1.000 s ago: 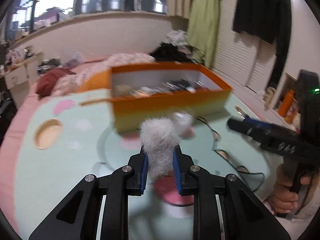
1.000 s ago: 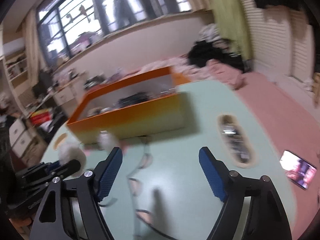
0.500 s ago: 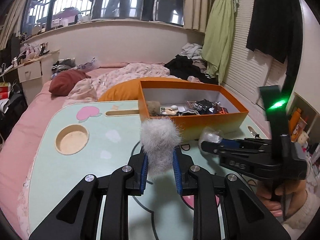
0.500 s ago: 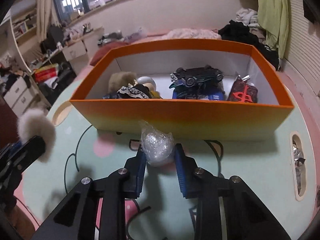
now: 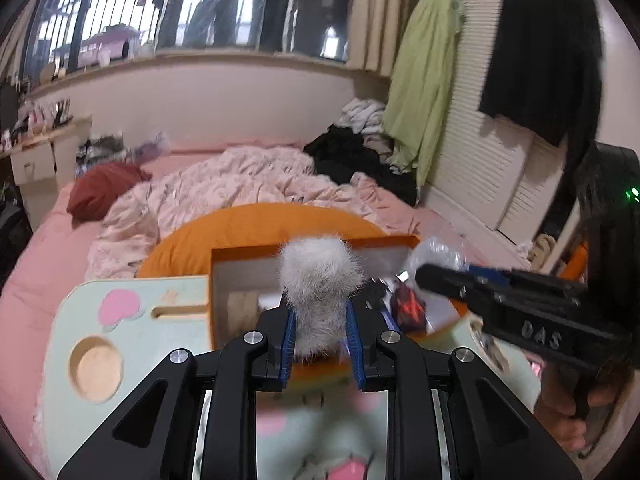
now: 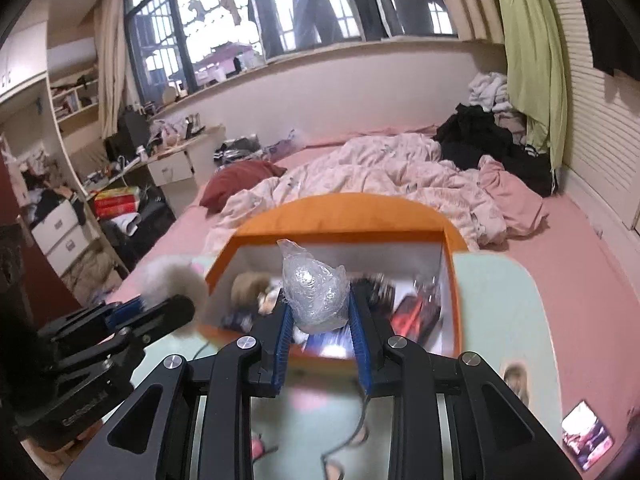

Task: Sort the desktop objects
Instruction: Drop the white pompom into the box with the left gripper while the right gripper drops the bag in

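**Both tongs loaded at the orange box**

Your one container is the orange box, open at the top with white inner walls, standing on the pale green lap table. Inside it you have a blurred heap: a tan furry lump at the left, a red and black item at the right, something blue near the front wall, and dark pieces between them that cannot be told apart.

Count two fluffy things in all, the tan one in the box and the grey-white fur pompom in your left gripper. That gripper's blue pads are drawn in narrow and pinch the pompom's lower part, so it stands up in front of the box's near wall. Your right gripper is likewise narrow, clamped on a single ball wrapped in clear plastic film, held over the box's front edge.

The left wrist view alone shows the table's round cup recess, its slot and pink shapes, plus your hand on the right tool's grip and a black garment hanging at the right. Only the right wrist view shows a lit phone lying beyond the table's right edge and the cluttered desk and shelves at the left. Each view catches the other gripper from the side, with its load.
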`<action>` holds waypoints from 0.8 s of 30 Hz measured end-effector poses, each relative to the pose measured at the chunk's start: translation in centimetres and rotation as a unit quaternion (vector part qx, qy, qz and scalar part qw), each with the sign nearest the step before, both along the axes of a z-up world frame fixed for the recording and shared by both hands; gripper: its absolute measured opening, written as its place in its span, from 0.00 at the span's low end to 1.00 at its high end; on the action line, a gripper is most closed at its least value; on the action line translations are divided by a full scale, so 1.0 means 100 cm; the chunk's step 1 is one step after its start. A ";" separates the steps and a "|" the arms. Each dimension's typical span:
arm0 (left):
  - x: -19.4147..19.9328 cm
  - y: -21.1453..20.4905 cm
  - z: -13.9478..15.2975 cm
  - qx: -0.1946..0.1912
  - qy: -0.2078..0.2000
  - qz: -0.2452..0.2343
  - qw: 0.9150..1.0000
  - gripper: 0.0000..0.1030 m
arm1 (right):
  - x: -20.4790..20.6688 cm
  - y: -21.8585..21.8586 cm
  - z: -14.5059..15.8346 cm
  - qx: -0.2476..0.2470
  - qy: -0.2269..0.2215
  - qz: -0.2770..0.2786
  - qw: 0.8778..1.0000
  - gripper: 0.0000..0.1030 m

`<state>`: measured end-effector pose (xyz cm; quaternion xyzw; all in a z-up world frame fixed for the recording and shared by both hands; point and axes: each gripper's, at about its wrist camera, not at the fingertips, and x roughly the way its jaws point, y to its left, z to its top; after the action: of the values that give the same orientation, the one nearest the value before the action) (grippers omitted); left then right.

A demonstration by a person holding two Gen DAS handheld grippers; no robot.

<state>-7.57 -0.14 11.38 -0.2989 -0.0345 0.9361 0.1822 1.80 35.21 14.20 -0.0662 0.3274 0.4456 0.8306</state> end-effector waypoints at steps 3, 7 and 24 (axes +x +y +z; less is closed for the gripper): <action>-0.045 0.009 -0.016 0.019 -0.061 -0.009 0.998 0.35 | 0.028 0.023 -0.009 -0.035 0.040 0.001 0.999 0.27; -0.068 0.004 -0.028 0.008 -0.062 0.027 0.998 0.60 | 0.055 0.037 -0.025 -0.053 0.071 -0.021 0.996 0.43; 0.062 0.004 -0.057 -0.063 -0.055 -0.002 0.996 0.79 | -0.028 -0.050 -0.051 -0.048 0.017 -0.069 0.996 0.69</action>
<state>-1.36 0.28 5.68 -0.3611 0.0151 0.9181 0.1626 -0.99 30.16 9.13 -0.0759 0.3668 0.3723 0.8491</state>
